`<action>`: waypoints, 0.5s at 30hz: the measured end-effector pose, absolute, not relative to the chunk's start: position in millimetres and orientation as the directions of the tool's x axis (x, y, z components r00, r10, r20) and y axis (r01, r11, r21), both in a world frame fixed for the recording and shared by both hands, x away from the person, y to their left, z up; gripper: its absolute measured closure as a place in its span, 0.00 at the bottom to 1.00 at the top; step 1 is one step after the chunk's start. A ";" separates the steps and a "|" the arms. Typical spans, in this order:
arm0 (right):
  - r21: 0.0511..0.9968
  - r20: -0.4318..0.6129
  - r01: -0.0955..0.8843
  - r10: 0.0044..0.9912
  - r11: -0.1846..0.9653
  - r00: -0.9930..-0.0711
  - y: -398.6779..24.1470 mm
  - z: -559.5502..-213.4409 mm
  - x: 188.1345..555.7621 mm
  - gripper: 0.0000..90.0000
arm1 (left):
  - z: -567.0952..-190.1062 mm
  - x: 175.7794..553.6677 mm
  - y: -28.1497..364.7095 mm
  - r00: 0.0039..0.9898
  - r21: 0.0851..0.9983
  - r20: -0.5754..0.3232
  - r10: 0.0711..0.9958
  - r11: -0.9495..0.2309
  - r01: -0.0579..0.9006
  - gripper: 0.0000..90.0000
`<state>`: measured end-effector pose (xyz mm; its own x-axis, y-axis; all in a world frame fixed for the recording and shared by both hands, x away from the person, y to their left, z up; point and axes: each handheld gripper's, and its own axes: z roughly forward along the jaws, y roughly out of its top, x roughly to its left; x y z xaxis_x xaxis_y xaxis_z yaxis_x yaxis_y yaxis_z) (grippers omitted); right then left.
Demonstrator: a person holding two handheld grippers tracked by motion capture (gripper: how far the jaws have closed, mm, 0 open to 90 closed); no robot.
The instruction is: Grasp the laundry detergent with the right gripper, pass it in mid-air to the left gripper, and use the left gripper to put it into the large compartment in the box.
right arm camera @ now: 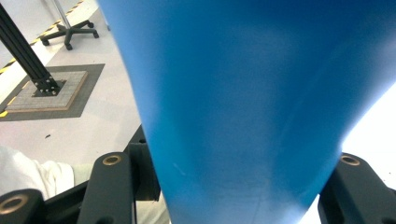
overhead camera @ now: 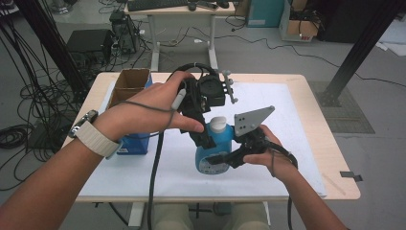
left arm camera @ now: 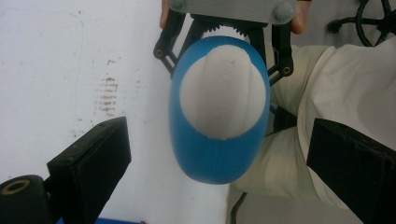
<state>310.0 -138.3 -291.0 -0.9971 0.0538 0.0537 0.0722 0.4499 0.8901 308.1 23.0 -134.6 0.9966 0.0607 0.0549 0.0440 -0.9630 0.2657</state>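
Claw on the right [overhead camera: 229, 158] is clamped on the lower body of the blue bottle [overhead camera: 214, 152], which stands upright on the white sheet [overhead camera: 268, 103] at the near middle of the tabletop [overhead camera: 313, 103]. The left claw [left arm camera: 219, 154] hangs just above the bottle's white cap [left arm camera: 223, 91], its jaws spread wide on either side and touching nothing (the cap sits between them, seen from straight overhead).

The risks lie in the next closing. If the left claw comes down off-centre, one jaw could strike the cap's edge and push the bottle sideways against the right claw's hold. The bottle's wall looks smooth and tapered, so a twist at the cap could spin the whole bottle in the lower grip rather than loosen the cap. Squeezing harder below could dent the plastic body. The cardboard box [overhead camera: 128, 87] at the far left stands well apart.
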 end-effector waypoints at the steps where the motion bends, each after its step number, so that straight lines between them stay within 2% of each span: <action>1: 0.891 0.053 0.072 0.054 0.449 -0.997 -138.4 -291.1 310.1 0.48 | -134.7 307.8 23.2 0.997 0.267 0.053 0.062 -0.963 0.045 0.07; 15: 0.889 0.053 0.070 0.050 0.453 -0.997 -137.0 -290.7 310.3 0.48 | -135.0 307.5 23.9 0.997 0.267 0.050 0.056 -0.963 0.040 0.07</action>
